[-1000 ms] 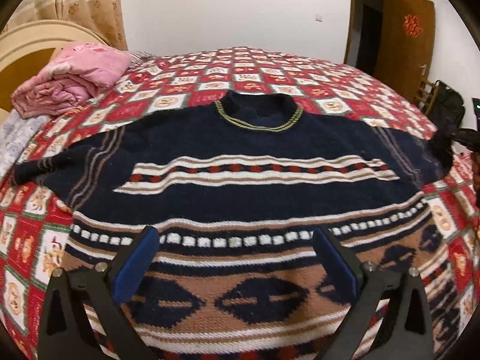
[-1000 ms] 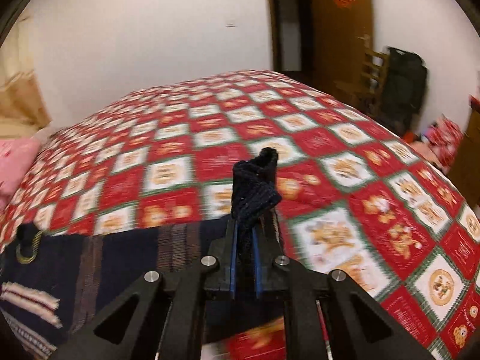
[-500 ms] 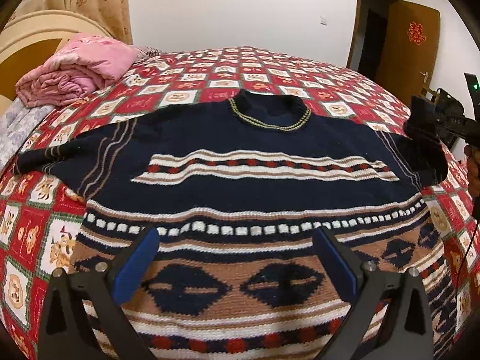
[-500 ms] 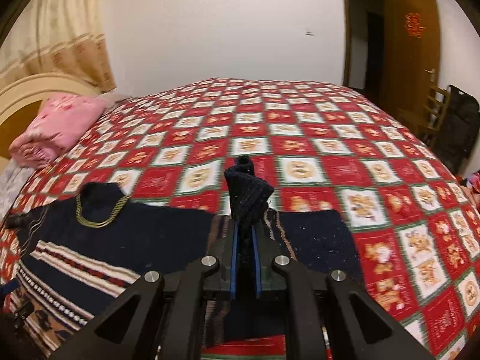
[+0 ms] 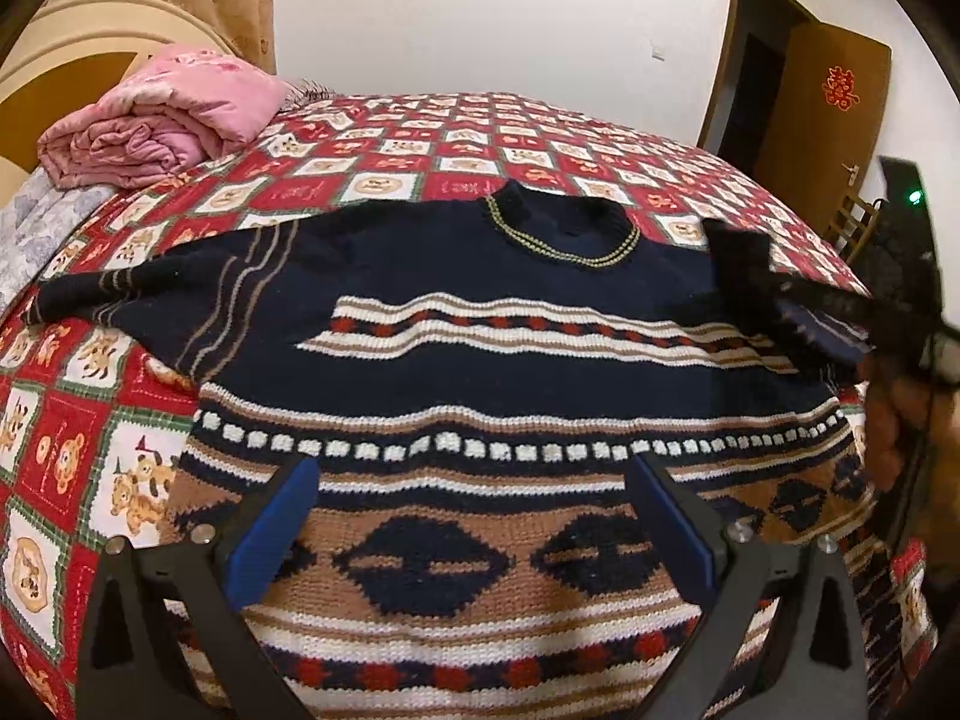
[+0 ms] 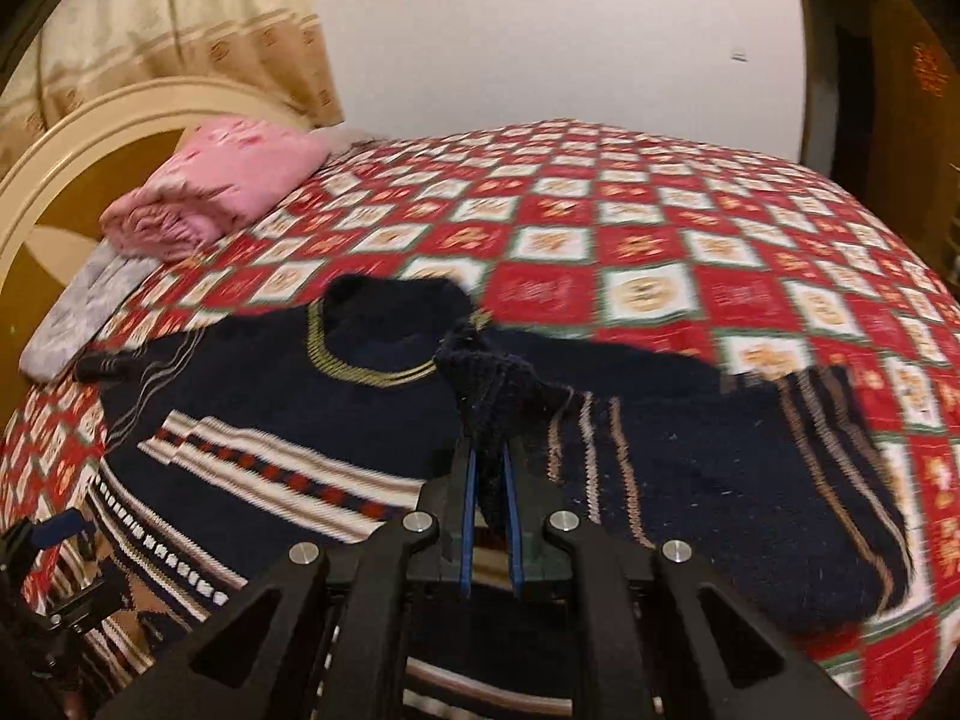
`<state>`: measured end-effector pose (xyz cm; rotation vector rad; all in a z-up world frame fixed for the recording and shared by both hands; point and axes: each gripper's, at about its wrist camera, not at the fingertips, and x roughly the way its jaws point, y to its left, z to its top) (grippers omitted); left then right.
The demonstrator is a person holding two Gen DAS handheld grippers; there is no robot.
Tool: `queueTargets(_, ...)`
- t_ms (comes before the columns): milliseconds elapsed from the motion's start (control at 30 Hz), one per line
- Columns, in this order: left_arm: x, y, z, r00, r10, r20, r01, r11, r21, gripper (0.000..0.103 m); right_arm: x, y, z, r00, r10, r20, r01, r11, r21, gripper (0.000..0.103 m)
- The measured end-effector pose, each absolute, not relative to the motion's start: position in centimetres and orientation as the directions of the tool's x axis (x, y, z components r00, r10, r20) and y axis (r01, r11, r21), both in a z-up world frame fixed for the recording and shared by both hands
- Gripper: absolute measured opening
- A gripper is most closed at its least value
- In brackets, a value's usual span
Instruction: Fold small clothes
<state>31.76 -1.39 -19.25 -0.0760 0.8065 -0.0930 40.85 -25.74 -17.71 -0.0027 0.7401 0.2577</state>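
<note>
Right gripper [image 6: 487, 516], jaws clamped on the sweater's [image 5: 480, 324] cuff [image 6: 486, 378], had swung it inward toward collar; sleeve fold underway. Left gripper [image 5: 474, 516] wide, empty.

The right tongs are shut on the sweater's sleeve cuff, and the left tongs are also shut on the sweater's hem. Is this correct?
Not fully. The right tongs are shut on the sleeve cuff, but the left wrist view shows the left tongs open above the sweater, gripping nothing.
</note>
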Motion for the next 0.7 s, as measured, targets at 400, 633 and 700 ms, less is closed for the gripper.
queueTargets(400,33.9,-4.4,-18.9,0.644,-0.196,-0.74,0.103,0.98,-0.17,0.103,36.6,-31.1,-17.0,0.696,0.389,-0.604,-0.337,0.919,0.204,0.052)
queueTargets(633,38.6,-9.8,-19.7,0.57,-0.282,-0.772,0.138,0.959,-0.249,0.089,33.9,-41.9,-16.8,0.841,0.215,-0.496,-0.123,0.97,0.211,0.063)
queueTargets(700,40.1,-11.6,-20.2,0.543,-0.295,-0.786,0.137,0.955,-0.264,0.08,33.6,-43.3,-17.0,0.852,0.204,-0.482,-0.098,0.967,0.235,0.063)
